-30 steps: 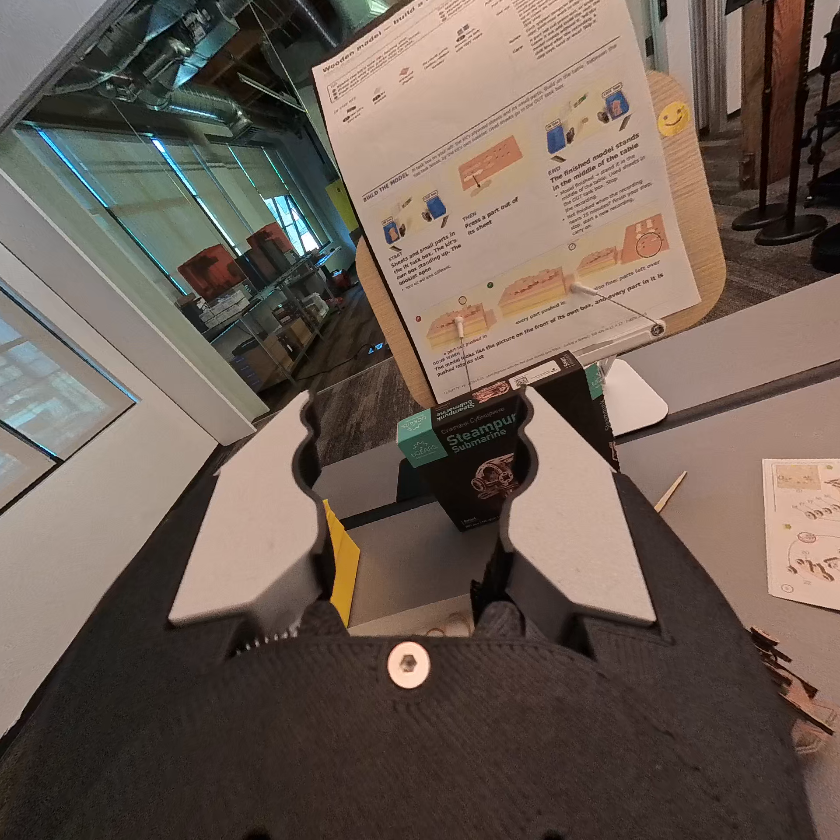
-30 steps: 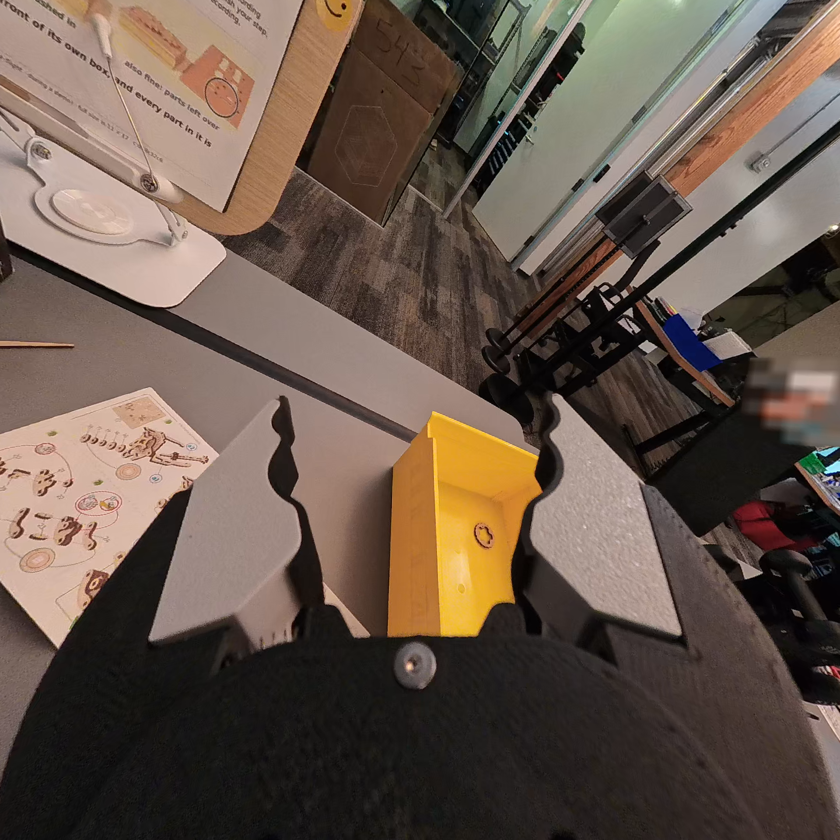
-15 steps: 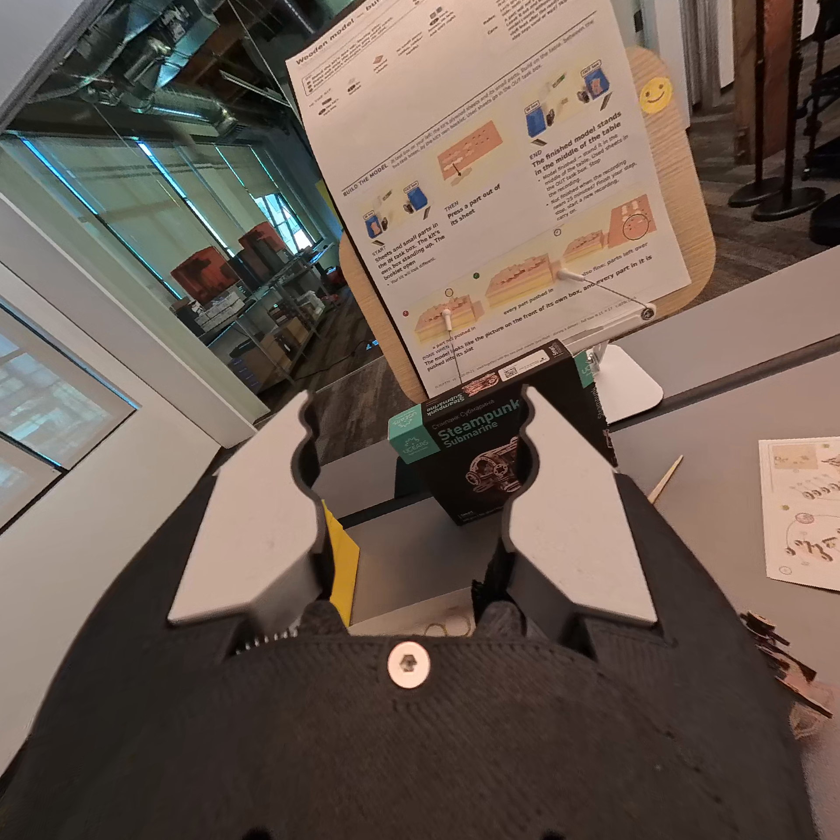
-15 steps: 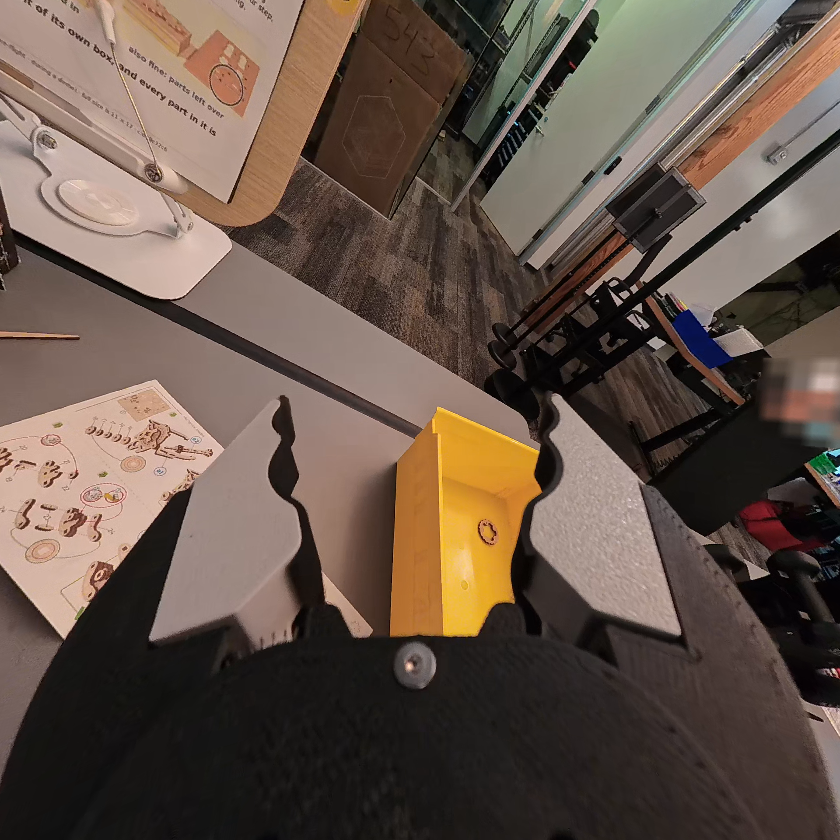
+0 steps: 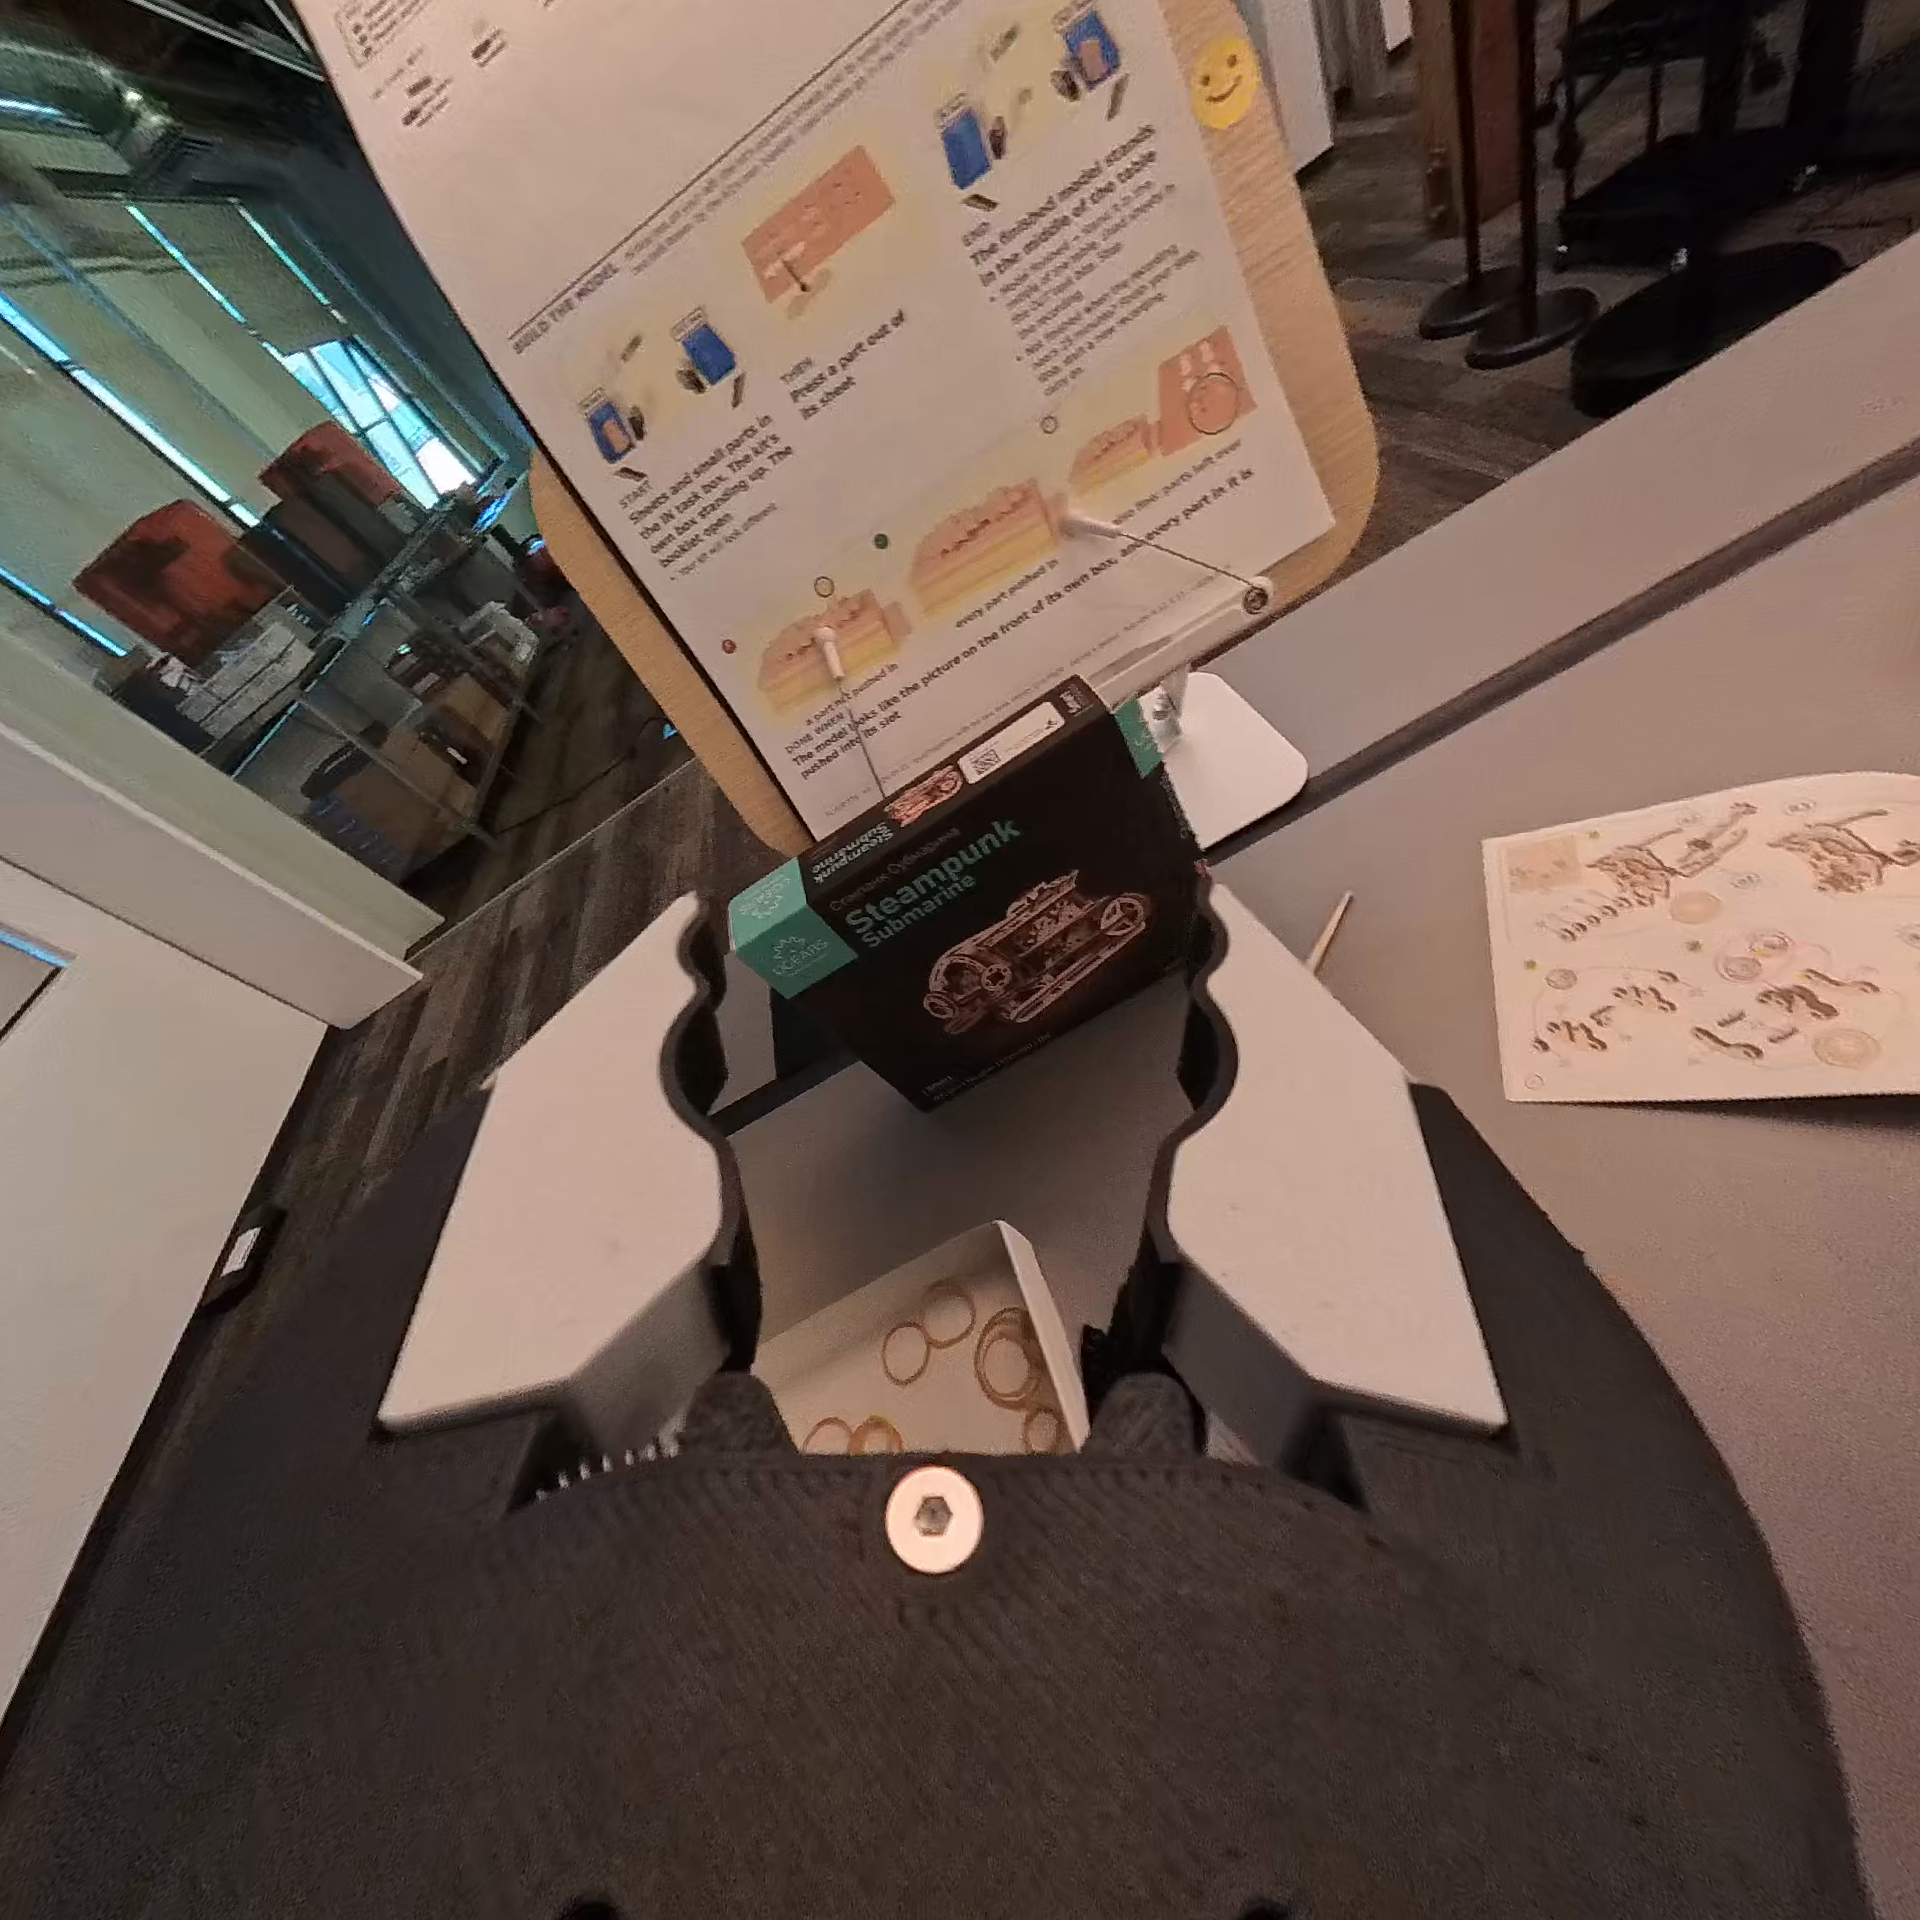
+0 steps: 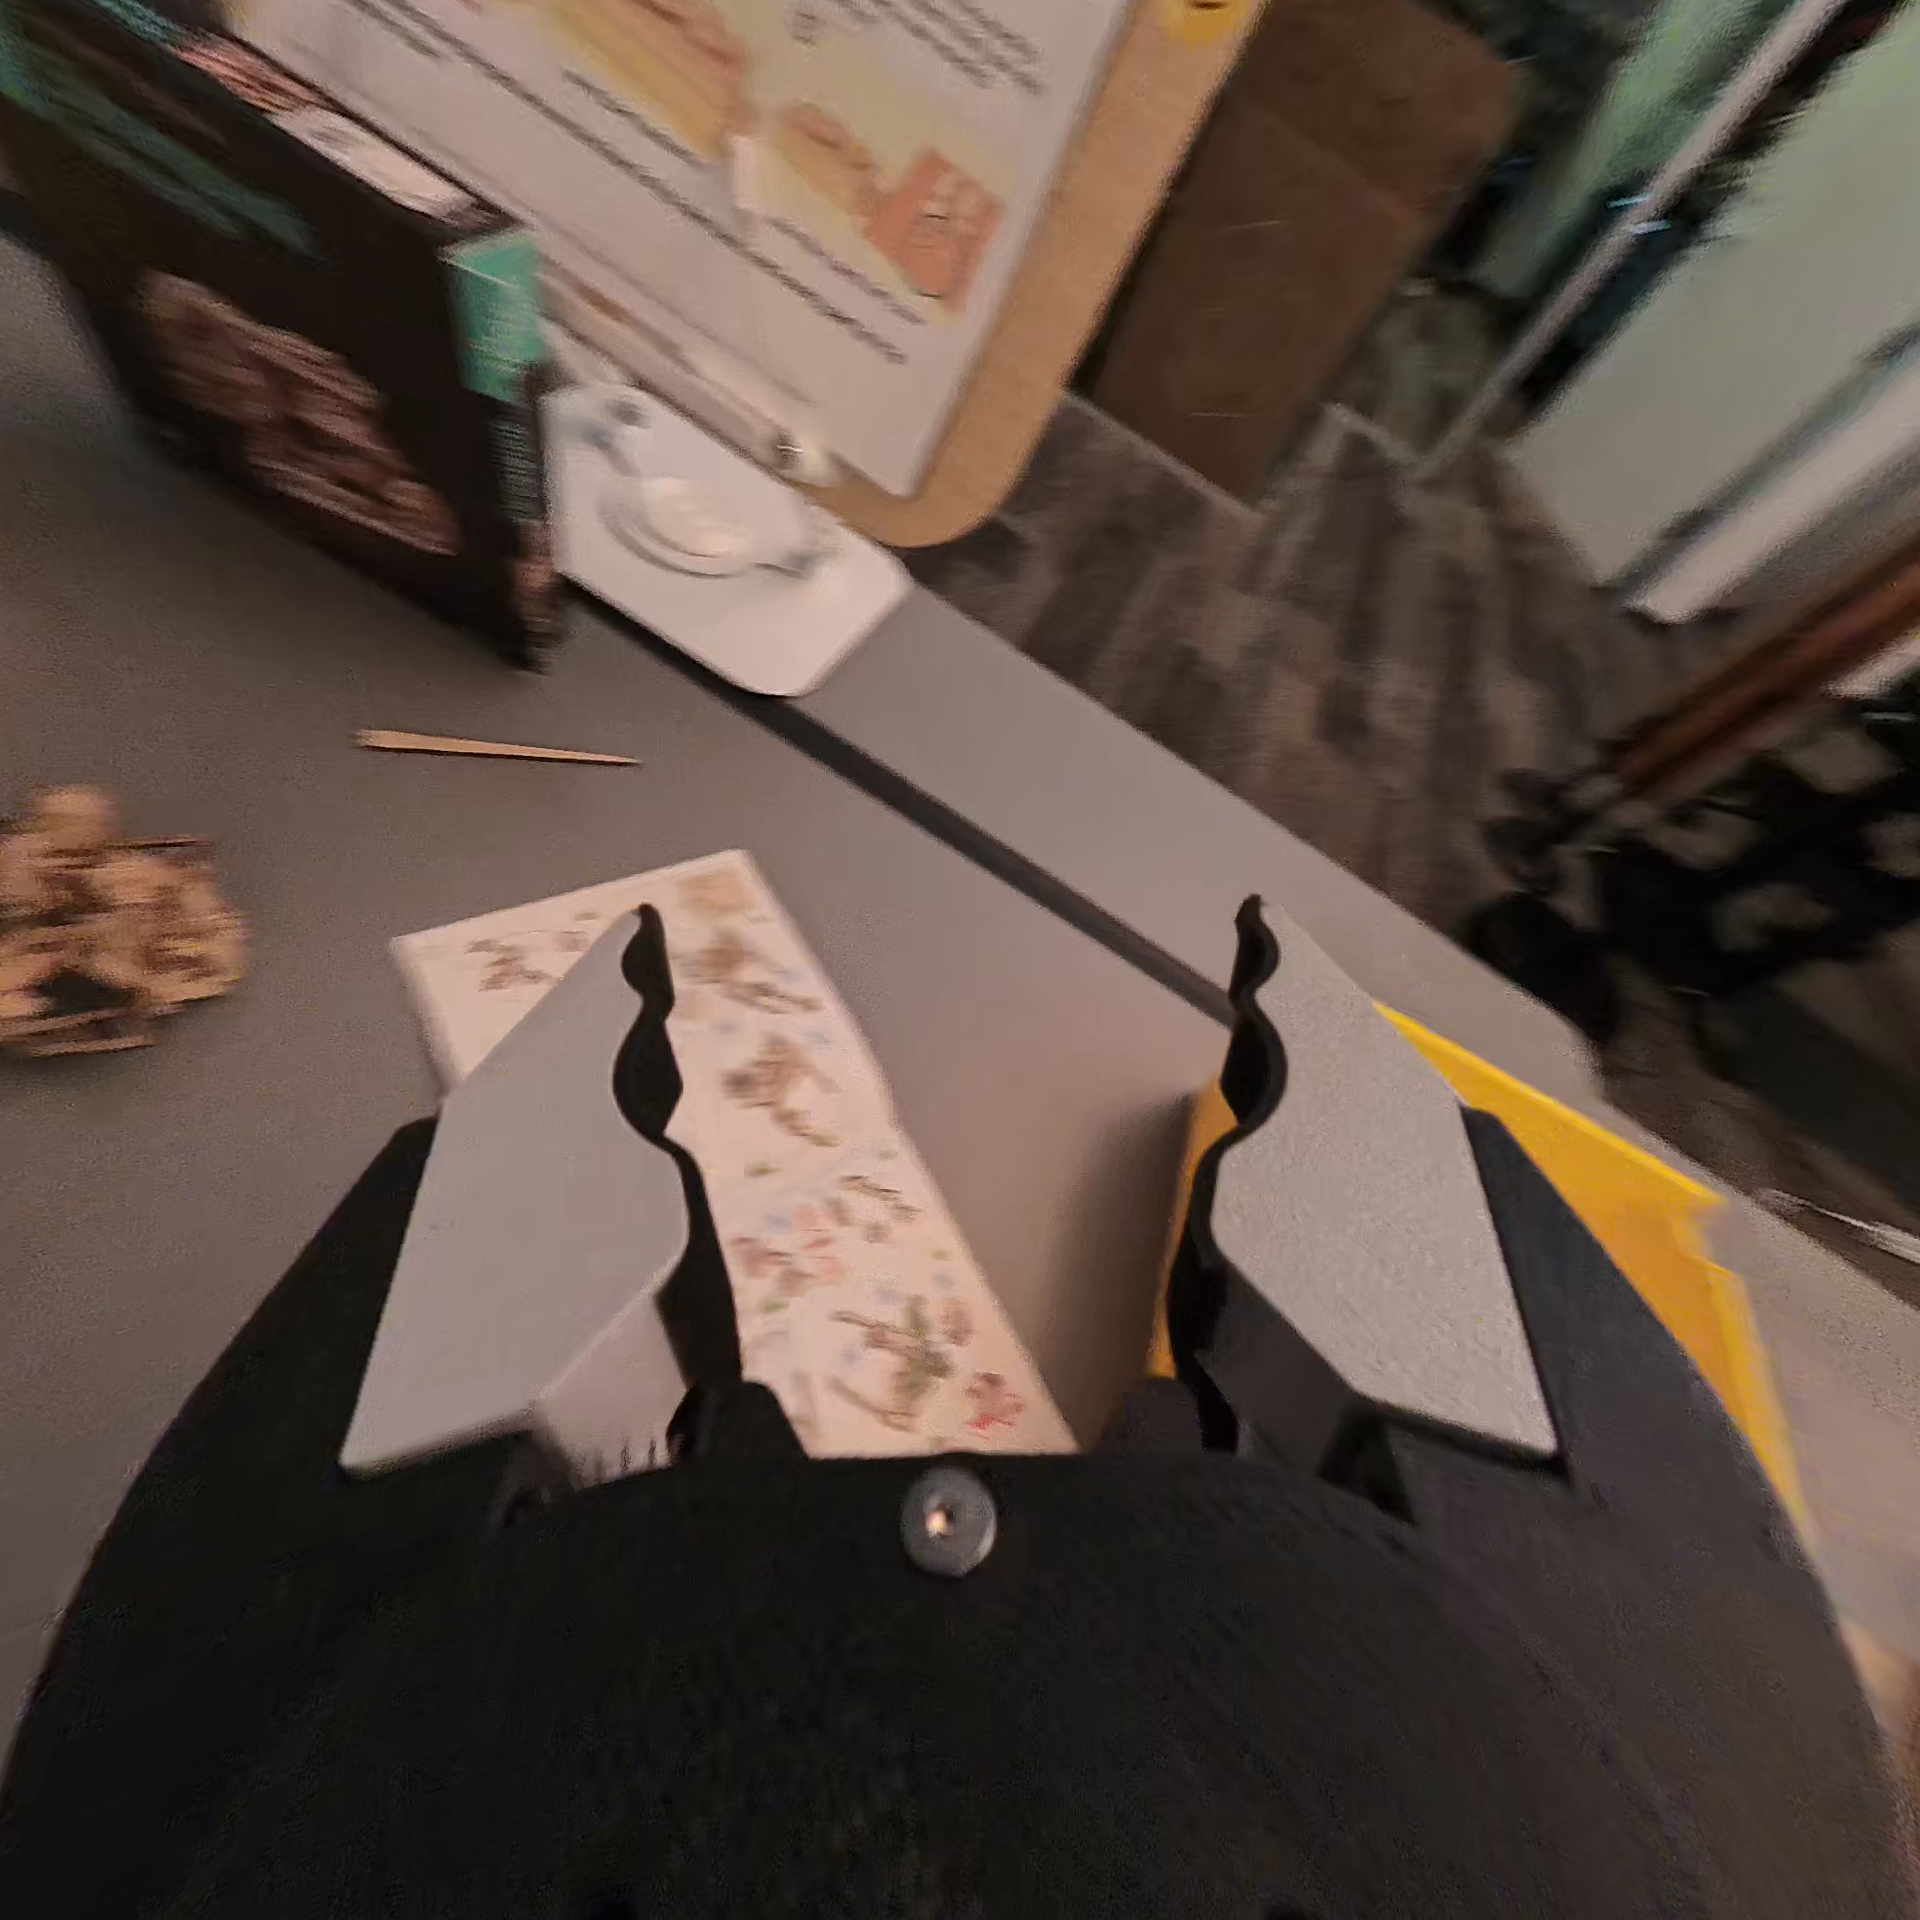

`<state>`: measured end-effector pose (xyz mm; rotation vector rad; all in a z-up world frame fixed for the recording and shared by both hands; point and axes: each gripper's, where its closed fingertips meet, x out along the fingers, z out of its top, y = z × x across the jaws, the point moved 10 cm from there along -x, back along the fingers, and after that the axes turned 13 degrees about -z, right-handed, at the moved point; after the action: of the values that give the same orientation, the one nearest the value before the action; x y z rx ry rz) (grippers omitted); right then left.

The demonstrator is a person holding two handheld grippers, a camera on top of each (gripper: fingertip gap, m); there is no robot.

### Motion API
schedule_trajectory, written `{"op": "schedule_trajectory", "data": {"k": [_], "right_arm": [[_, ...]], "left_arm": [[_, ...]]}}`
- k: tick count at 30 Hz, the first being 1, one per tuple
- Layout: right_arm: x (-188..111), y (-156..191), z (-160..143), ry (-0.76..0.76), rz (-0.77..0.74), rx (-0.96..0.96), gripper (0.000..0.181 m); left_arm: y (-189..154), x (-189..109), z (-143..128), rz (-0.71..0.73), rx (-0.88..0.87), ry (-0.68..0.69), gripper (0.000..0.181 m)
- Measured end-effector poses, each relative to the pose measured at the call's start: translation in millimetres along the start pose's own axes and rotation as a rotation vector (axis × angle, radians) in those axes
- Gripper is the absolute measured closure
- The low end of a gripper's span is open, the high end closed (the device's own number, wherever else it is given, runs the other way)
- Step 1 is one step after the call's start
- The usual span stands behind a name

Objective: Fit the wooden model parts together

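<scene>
Left tongs (image 5: 951,1013) released, jaws spread wide, nothing between them, held above the grey counter (image 5: 1662,1247). Directly below them: a small white open tray (image 5: 1023,1283) holding thin tan rubber bands (image 5: 951,1340). Beyond the tips stands a black-and-teal cardboard kit box (image 5: 987,935), upright, in front of a large white printed instruction sheet on a stand (image 5: 831,312).

Right tongs (image 6: 951,997) also released and empty. This view is motion-blurred. Under them lies a white illustrated instruction booklet (image 6: 821,1164), flat on the counter. A yellow plastic bin (image 6: 1621,1205) sits just right of the right finger. The partly built tan wooden model (image 6: 104,925) rests on the counter, far left, well apart from both tongs. A thin wooden stick (image 6: 488,746) lies between model and box.
</scene>
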<state>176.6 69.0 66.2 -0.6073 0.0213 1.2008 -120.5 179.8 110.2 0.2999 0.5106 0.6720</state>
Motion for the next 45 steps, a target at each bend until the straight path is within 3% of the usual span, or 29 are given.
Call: {"op": "schedule_trajectory", "data": {"k": [4, 7, 10, 15, 20, 25, 29, 41, 45], "right_arm": [[-16, 12, 12, -0.103, 0.252, 0.158, 0.073], [-29, 8, 18, -0.162, 0.239, 0.157, 0.073], [-39, -2, 22, -0.217, 0.208, 0.172, 0.072], [-50, -10, 27, -0.294, 0.243, 0.224, 0.074], [-58, -10, 28, -0.316, 0.25, 0.197, 0.071], [-63, -15, 29, -0.328, 0.227, 0.184, 0.072], [-61, -19, 28, -0.322, 0.209, 0.199, 0.076], [-63, -21, 27, -0.324, 0.186, 0.182, 0.084], [-64, -23, 27, -0.33, 0.185, 0.172, 0.082]], "left_arm": [[-16, -12, 11, -0.232, -0.095, -0.119, 0.09], [-23, -27, 24, -0.345, -0.177, -0.306, 0.09], [-22, -36, 30, -0.341, -0.222, -0.468, 0.088], [-22, -31, 30, -0.262, -0.215, -0.593, 0.079], [-32, -19, 28, -0.346, -0.212, -0.628, 0.08], [-41, -14, 25, -0.529, -0.198, -0.669, 0.124], [-50, -2, 22, -0.579, -0.165, -0.633, 0.144], [-43, -10, 22, -0.563, -0.187, -0.659, 0.148], [-39, -12, 22, -0.579, -0.219, -0.668, 0.139]]}}
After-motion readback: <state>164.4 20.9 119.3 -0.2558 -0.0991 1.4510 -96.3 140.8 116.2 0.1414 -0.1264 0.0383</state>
